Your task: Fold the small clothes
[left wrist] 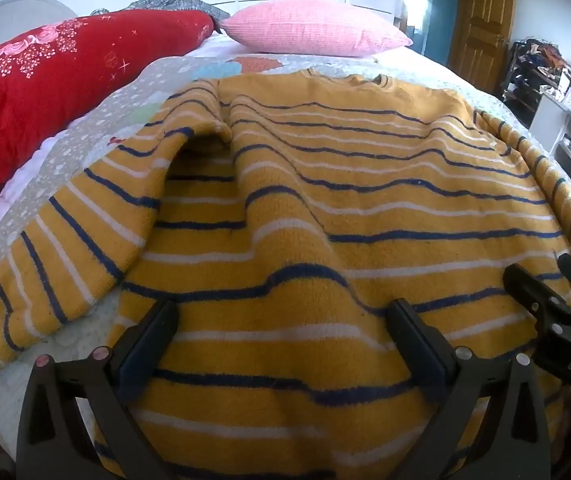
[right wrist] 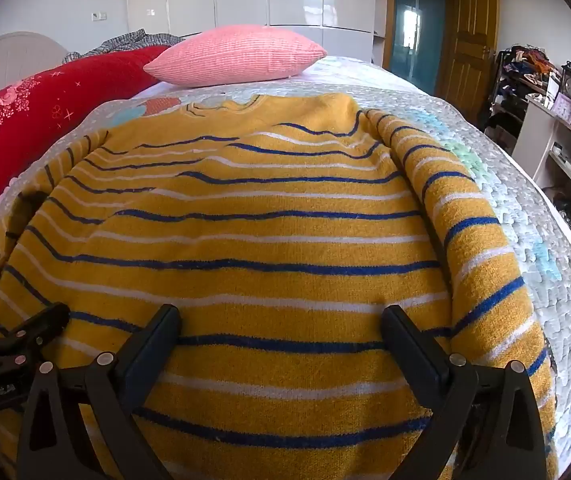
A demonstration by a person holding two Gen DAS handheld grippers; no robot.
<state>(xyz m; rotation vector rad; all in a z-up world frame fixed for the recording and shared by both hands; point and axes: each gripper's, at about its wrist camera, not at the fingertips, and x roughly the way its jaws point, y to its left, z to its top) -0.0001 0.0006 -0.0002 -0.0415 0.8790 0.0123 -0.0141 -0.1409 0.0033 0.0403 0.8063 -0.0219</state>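
A mustard-yellow sweater (left wrist: 345, 208) with navy and white stripes lies spread on the bed, collar at the far end; it also shows in the right wrist view (right wrist: 253, 240). Its left sleeve (left wrist: 65, 248) runs down toward the near left, and its right sleeve (right wrist: 481, 240) lies along the body's right edge. My left gripper (left wrist: 283, 312) is open over the hem's left part, its jaws wide apart above the fabric. My right gripper (right wrist: 281, 316) is open over the hem's right part. Each gripper shows at the edge of the other's view: the right one (left wrist: 557, 312), the left one (right wrist: 17, 344).
A pale patterned quilt (right wrist: 525, 208) covers the bed. A red floral blanket (left wrist: 45, 92) lies along the left, a pink pillow (left wrist: 313, 26) at the far end. A cluttered shelf unit and white desk (right wrist: 557, 112) stand right of the bed, near a wooden door (right wrist: 471, 36).
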